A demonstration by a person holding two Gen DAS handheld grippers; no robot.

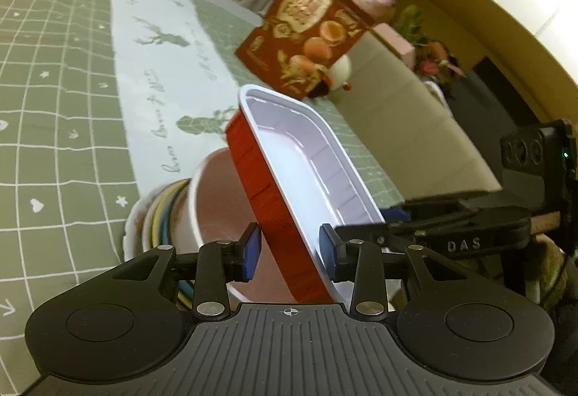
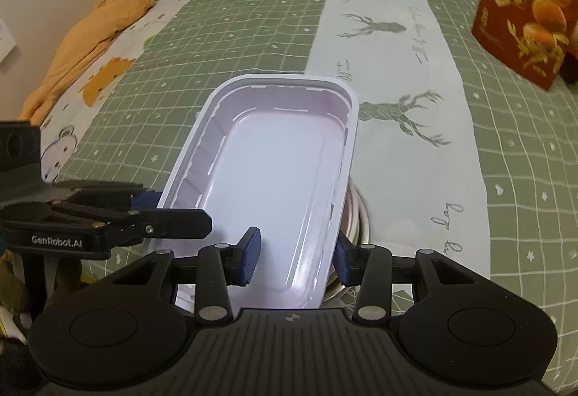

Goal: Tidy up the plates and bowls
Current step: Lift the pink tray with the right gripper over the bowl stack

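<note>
Red rectangular tray (image 1: 274,186), white inside, tilts above the pink bowl (image 1: 213,208) on the stacked plates (image 1: 155,215); right gripper (image 2: 294,260) part-open, pads clamping its right wall, left gripper (image 1: 289,253) part-open straddling the near wall, grip unclear.

My left gripper (image 1: 289,251) and right gripper (image 2: 294,257) are matte black, with blue ribbed pads (image 1: 251,253), silver rivets and a ridged grey base

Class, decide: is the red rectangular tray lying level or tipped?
Tipped. The red tray leans on edge above the pink bowl; its red side wall and white interior both show.
</note>
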